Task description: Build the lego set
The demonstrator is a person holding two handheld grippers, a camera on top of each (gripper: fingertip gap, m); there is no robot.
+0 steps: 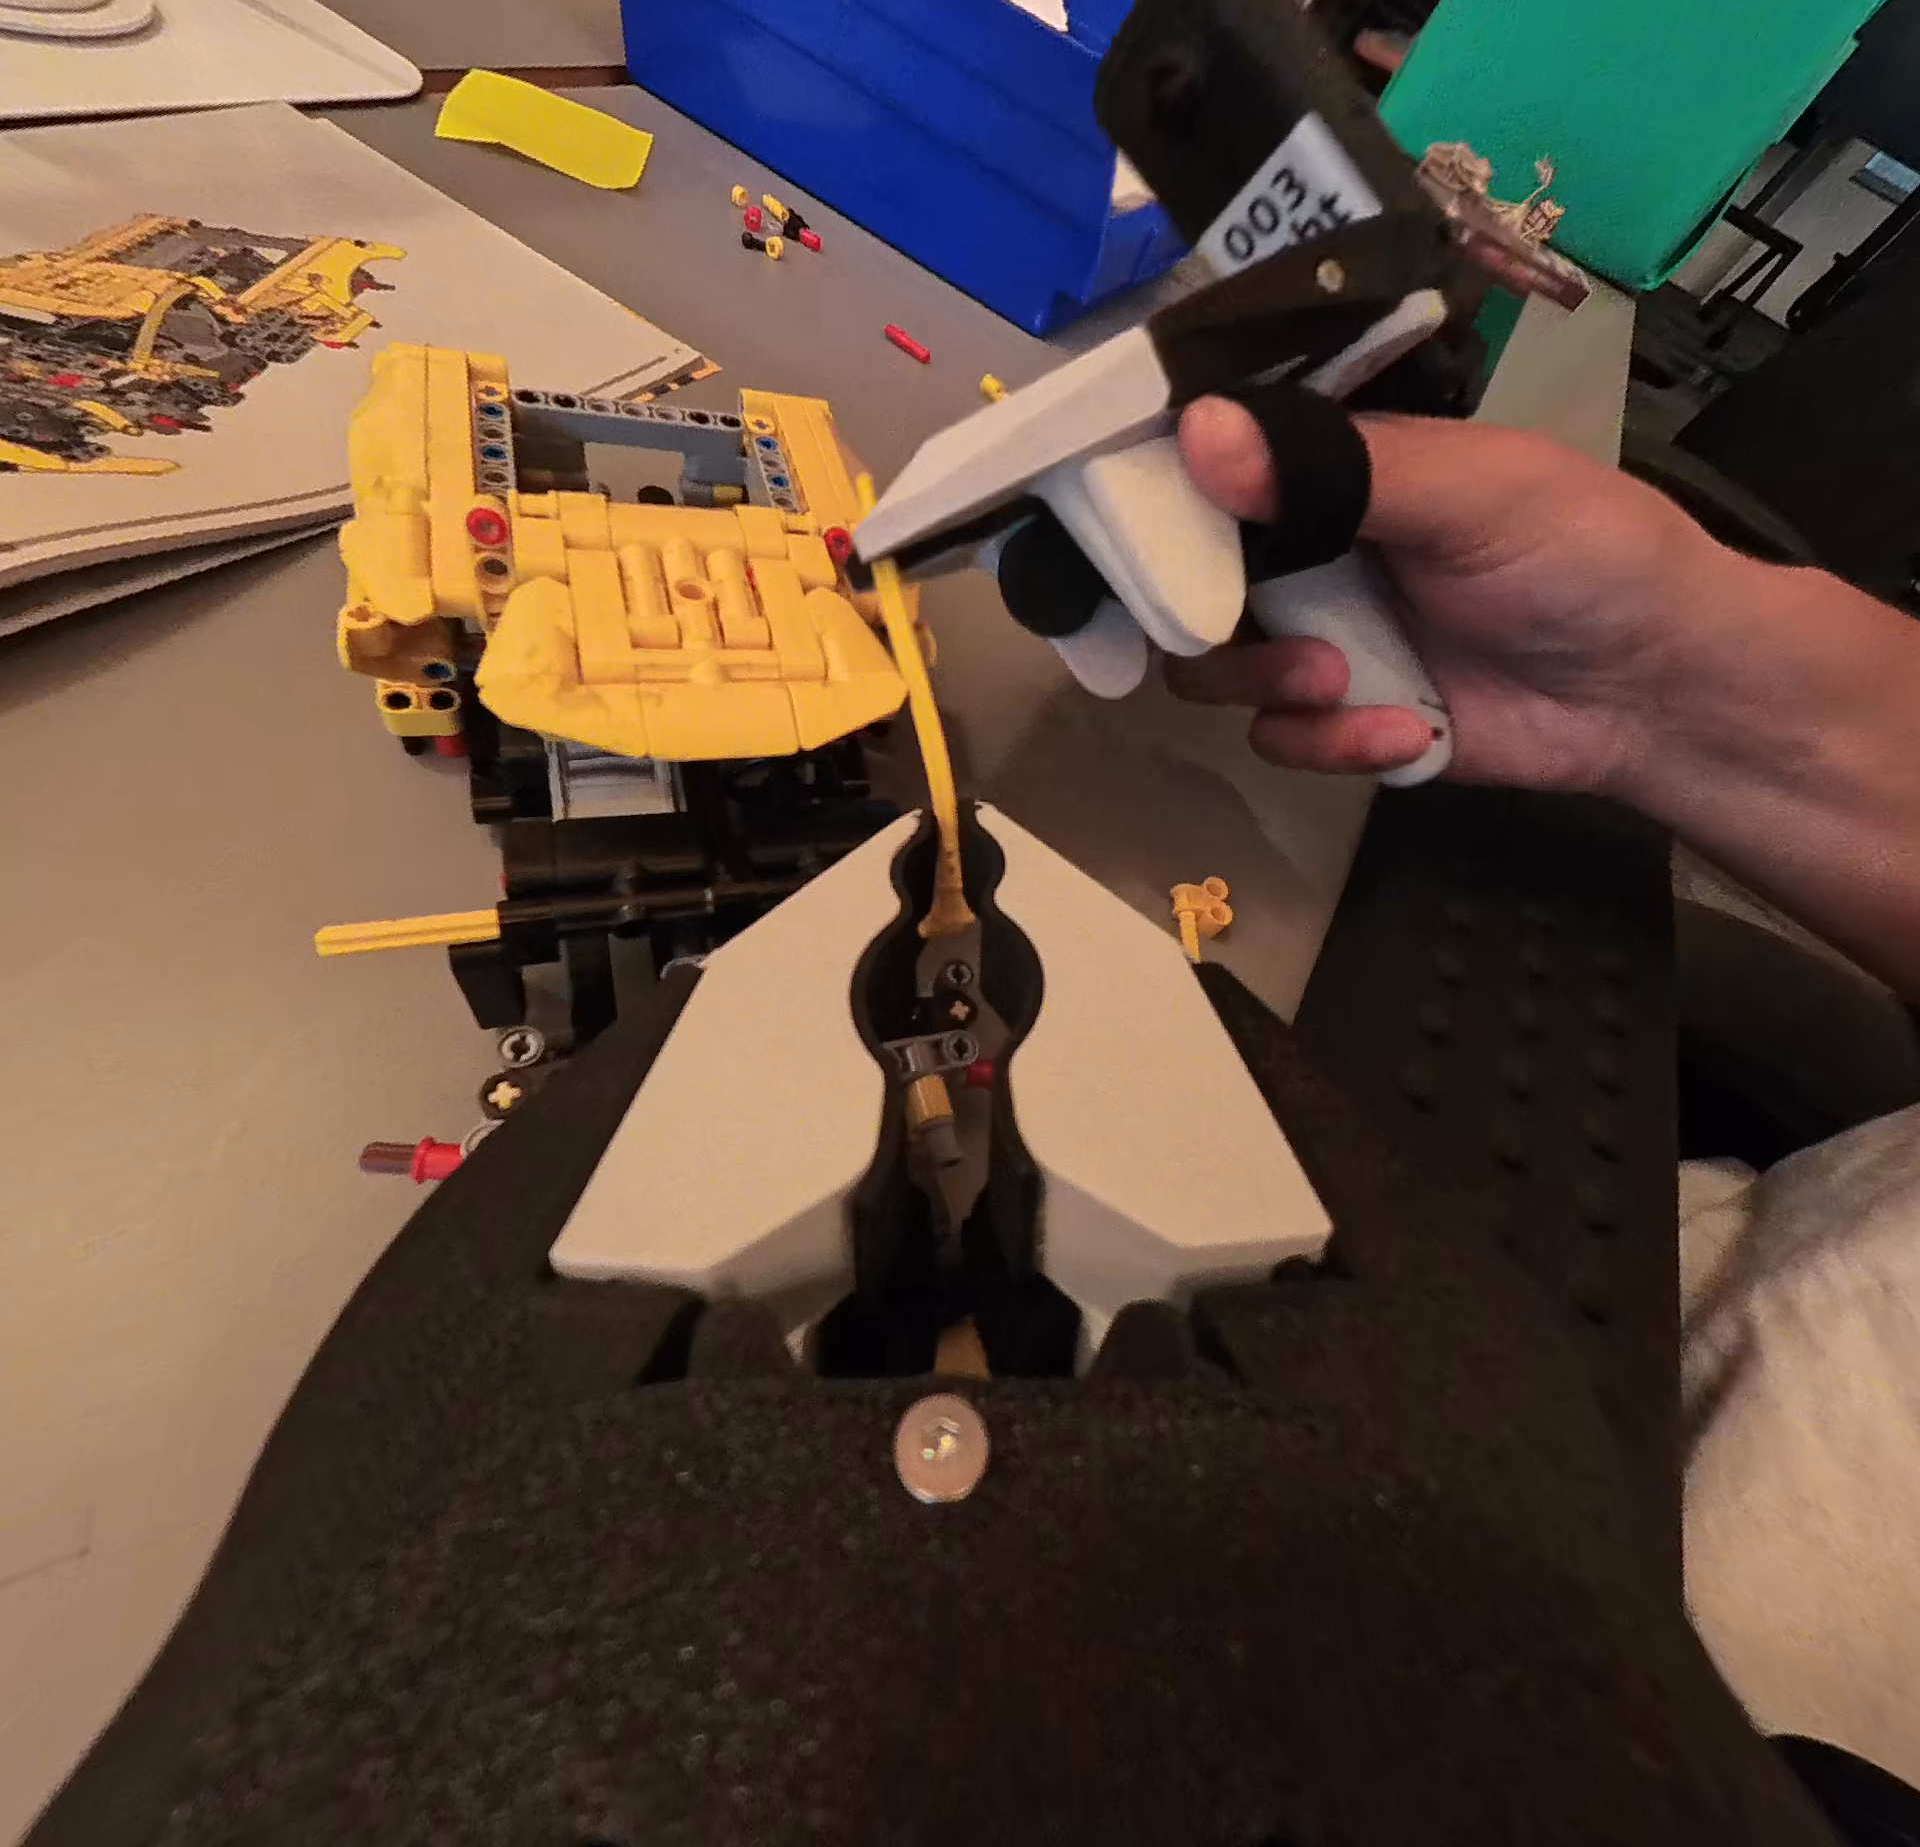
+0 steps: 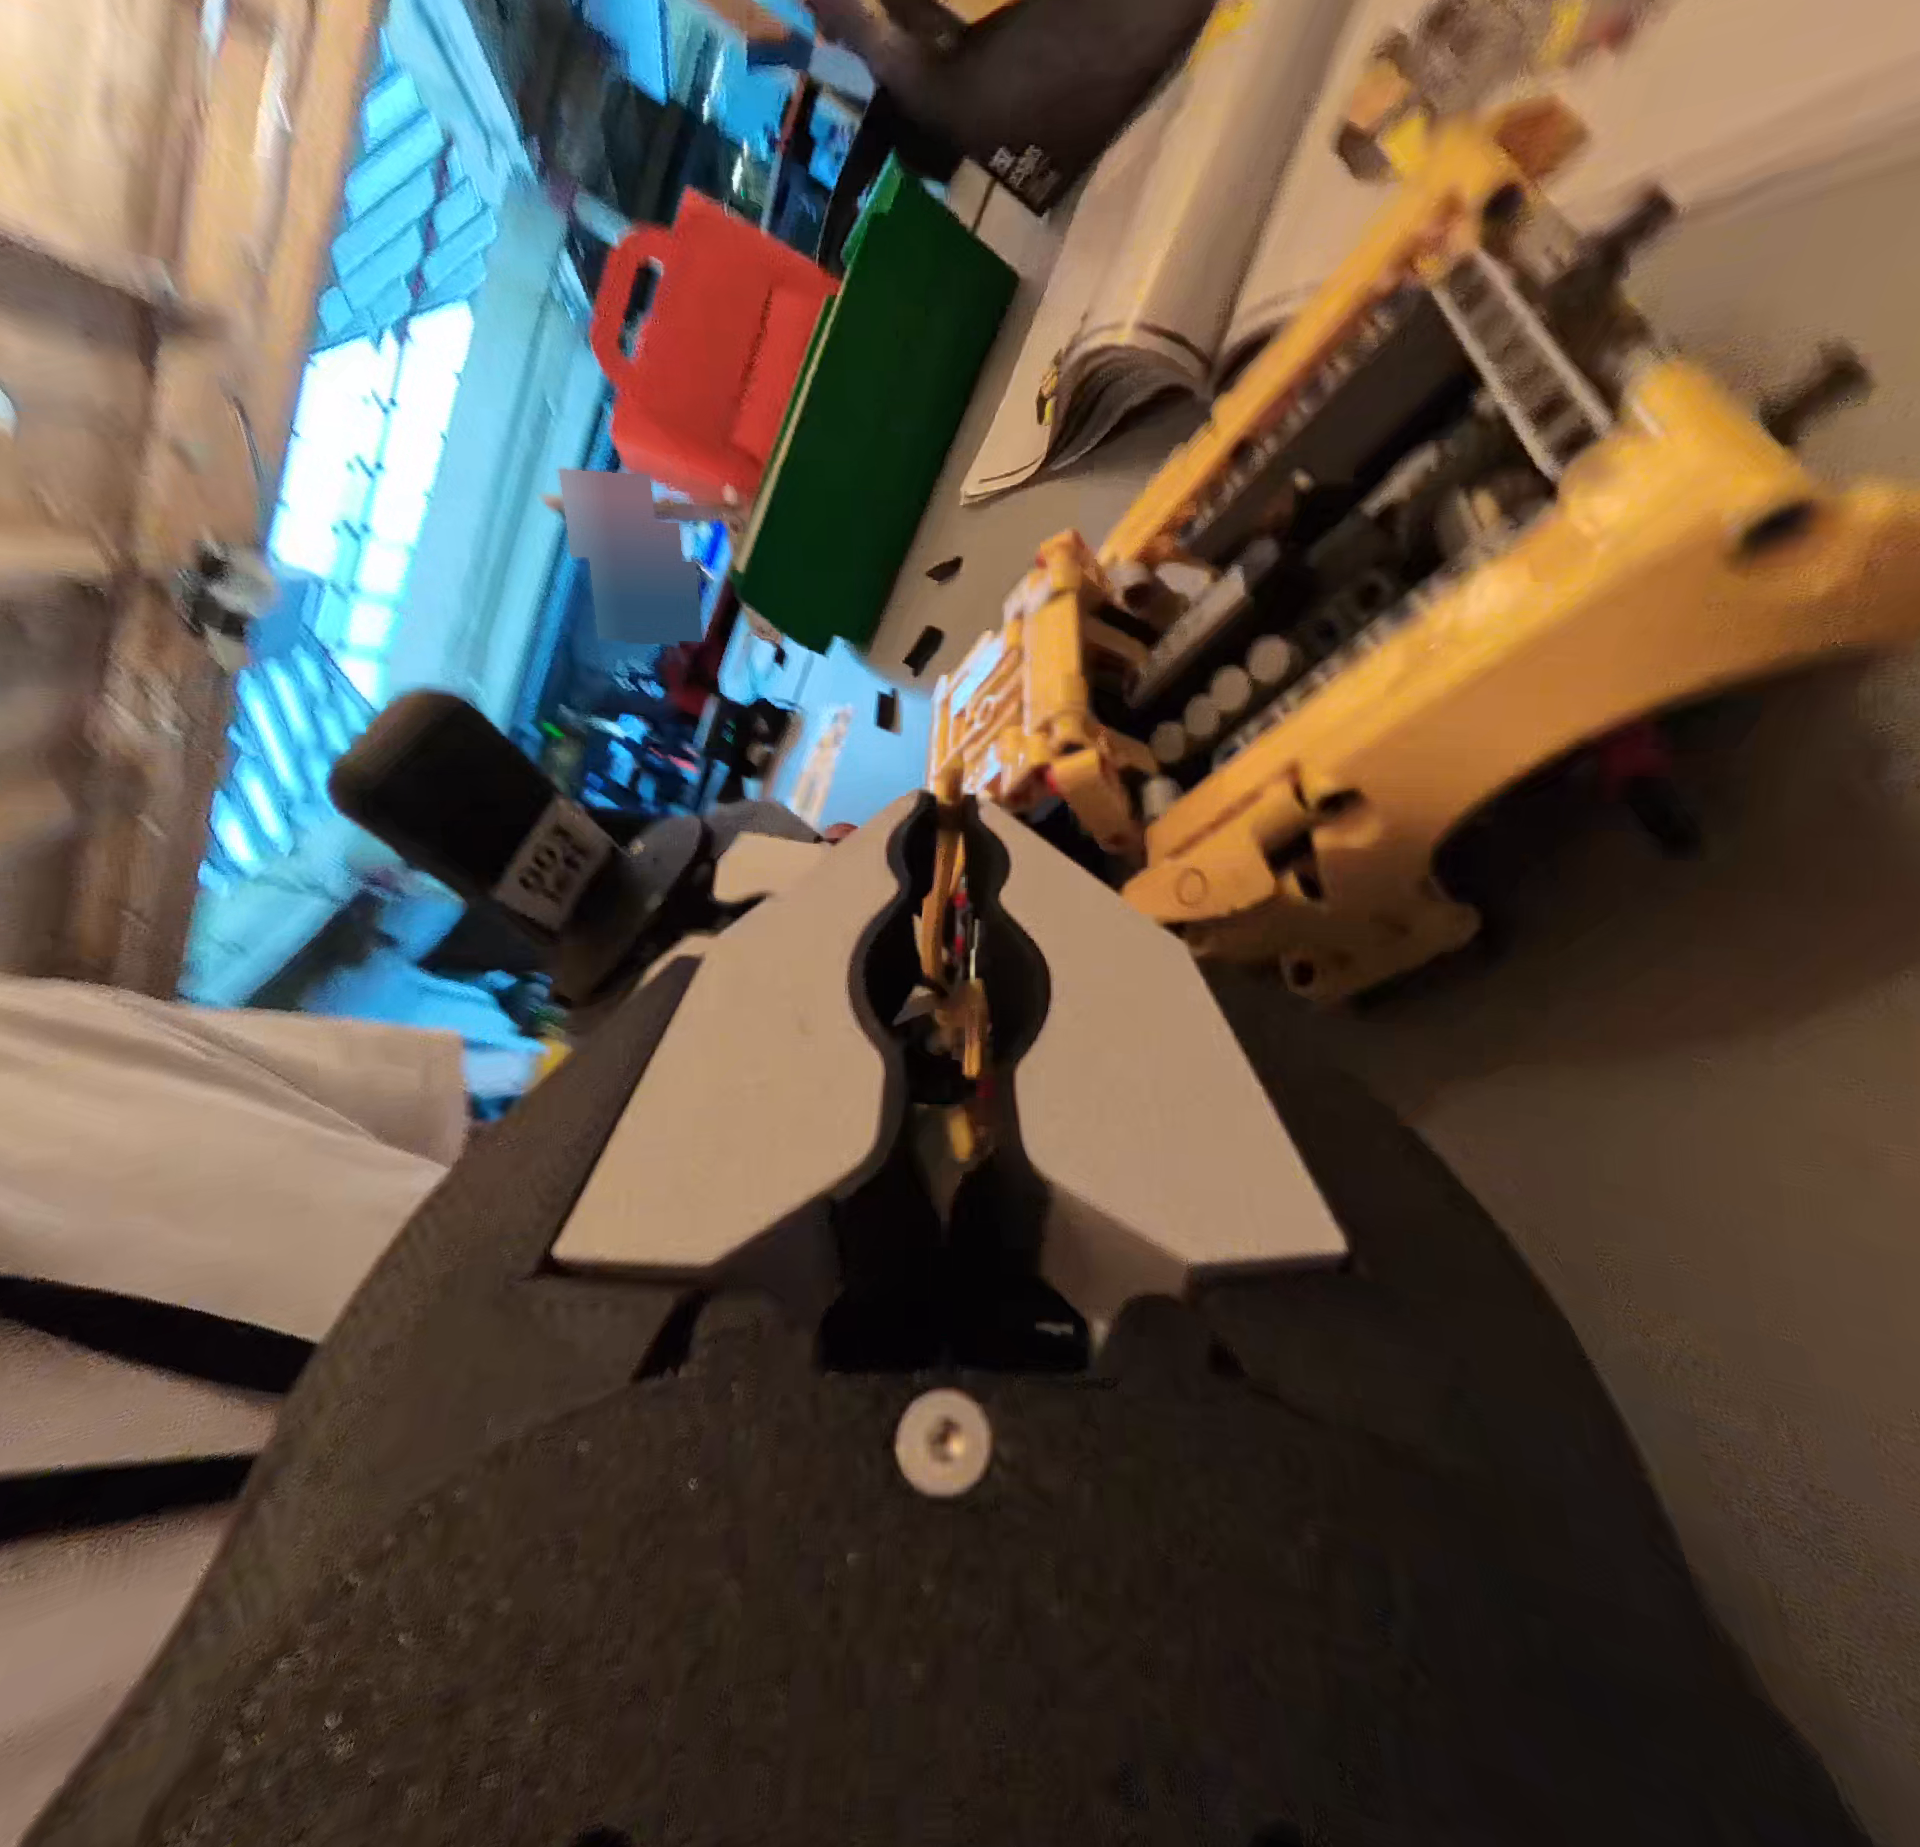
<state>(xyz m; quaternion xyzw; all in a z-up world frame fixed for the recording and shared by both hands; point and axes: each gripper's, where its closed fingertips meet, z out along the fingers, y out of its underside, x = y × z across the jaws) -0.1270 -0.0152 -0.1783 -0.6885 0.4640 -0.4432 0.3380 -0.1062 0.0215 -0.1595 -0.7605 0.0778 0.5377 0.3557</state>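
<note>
Both grippers are clamped on one thin yellow flexible rod (image 1: 920,685), one at each end, above a grey table (image 1: 156,1070). In the left wrist view, the left gripper (image 1: 951,826) pinches the rod's lower end between its tips at the frame's centre, with a small grey and yellow assembly (image 1: 940,1059) lying in the gap between its jaws behind that. The rod arcs up toward 12 o'clock, where the right gripper (image 1: 862,550), held in a person's hand (image 1: 1455,634) at 2 o'clock, nips its upper end. The partly built yellow and black lego vehicle (image 1: 634,592) stands on the table at 11 o'clock from the left gripper, just beside the rod. An open instruction booklet (image 1: 208,343) lies at 10 o'clock and a blue bin (image 1: 862,83) at 12 o'clock. Loose red and yellow pins (image 1: 774,223) dot the table. The right wrist view is blurred; its tips (image 2: 951,821) appear closed on the same yellow piece, the vehicle (image 2: 1455,654) at 2 o'clock
</note>
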